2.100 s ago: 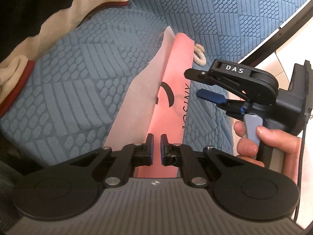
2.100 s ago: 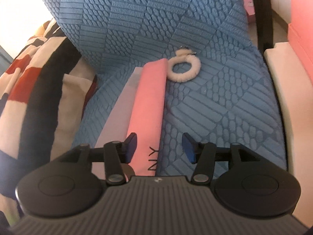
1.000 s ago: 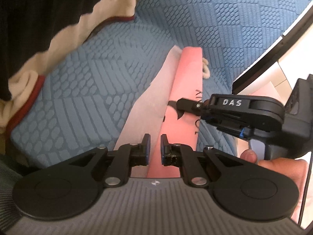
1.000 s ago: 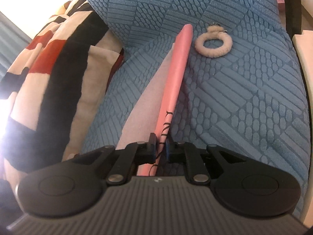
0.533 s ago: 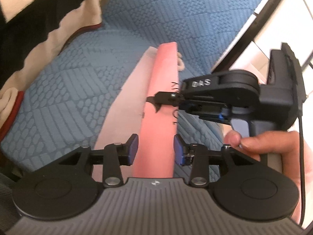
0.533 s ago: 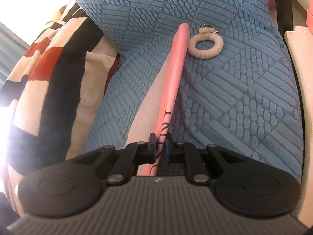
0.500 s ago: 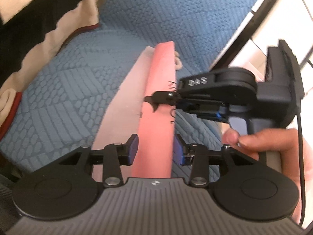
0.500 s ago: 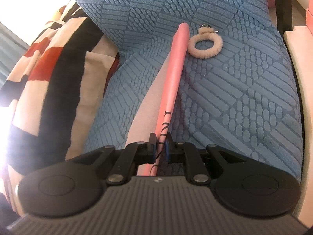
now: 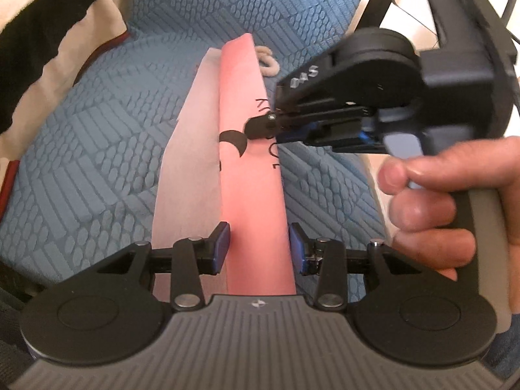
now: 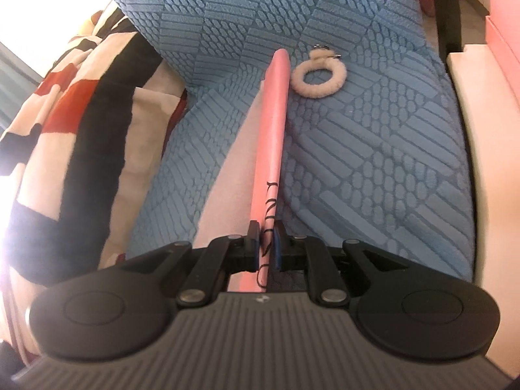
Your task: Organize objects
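Note:
A long pink paper bag with black lettering lies on a blue textured cushion, with a paler pink flap spread along its left side. My left gripper stands open over the bag's near end, a pad on either side of it and neither pressing. My right gripper is shut on the bag's lettered edge, which stands up thin between the pads. In the left wrist view the right gripper comes in from the right, held by a hand.
A white fluffy ring with a metal clasp lies just right of the bag's far end. A black, red and cream striped blanket is heaped to the left. A cream ledge and a black bar border the cushion's right.
My left gripper has opened and let go of the bag's near end, then shifted and rolled so the right gripper looms closer. The right gripper stays shut on the bag's edge.

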The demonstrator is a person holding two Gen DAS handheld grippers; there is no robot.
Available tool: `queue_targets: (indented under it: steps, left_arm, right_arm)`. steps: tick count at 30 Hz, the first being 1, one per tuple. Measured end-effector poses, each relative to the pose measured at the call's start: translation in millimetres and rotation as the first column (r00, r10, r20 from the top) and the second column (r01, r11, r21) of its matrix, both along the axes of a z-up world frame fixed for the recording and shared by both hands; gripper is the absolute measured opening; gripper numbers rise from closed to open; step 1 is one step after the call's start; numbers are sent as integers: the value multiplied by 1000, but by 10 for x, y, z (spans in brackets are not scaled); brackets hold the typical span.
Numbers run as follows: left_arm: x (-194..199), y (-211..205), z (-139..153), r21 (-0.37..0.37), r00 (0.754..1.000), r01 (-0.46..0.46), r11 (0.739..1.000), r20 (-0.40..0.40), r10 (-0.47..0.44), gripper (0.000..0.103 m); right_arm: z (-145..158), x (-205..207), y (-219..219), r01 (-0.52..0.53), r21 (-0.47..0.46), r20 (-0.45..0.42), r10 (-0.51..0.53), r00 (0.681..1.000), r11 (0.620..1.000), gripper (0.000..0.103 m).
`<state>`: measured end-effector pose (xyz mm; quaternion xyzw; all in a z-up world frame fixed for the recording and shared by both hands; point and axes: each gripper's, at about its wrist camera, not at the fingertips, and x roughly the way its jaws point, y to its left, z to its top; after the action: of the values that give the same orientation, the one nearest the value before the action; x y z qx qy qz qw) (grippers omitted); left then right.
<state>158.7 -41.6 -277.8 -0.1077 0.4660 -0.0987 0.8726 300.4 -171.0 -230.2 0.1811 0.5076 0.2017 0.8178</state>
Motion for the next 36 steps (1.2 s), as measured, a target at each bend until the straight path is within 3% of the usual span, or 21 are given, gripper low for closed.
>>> queue_targets:
  steps: [5,11,16,26,36]
  left_arm:
    - [14,23,-1,-9,1000,1,1000,-13,-1,43]
    - [-39,68,51,-53,1000,-11,999,-3,11,26]
    - [-49,172,97,-114,999,-37,993,3,37,18]
    - [-4,461,15,-295,989,-143,945,-84,123,15]
    - [47,732,-20,-350,975,-216,911,-123,184,7]
  right_arm:
    - [59,-87,-7,-9,-72,37,11,999,997,11]
    - [91,-136,-80,13,-77,43,-9,999,997,11]
    - [131,-168,-101,18,-88,56,-13,998,996,12]
    - [291,-201,-137,38,-48,124,-32,992,998,15]
    - [416,-204,41,5,4,160,-5,987,1000,15]
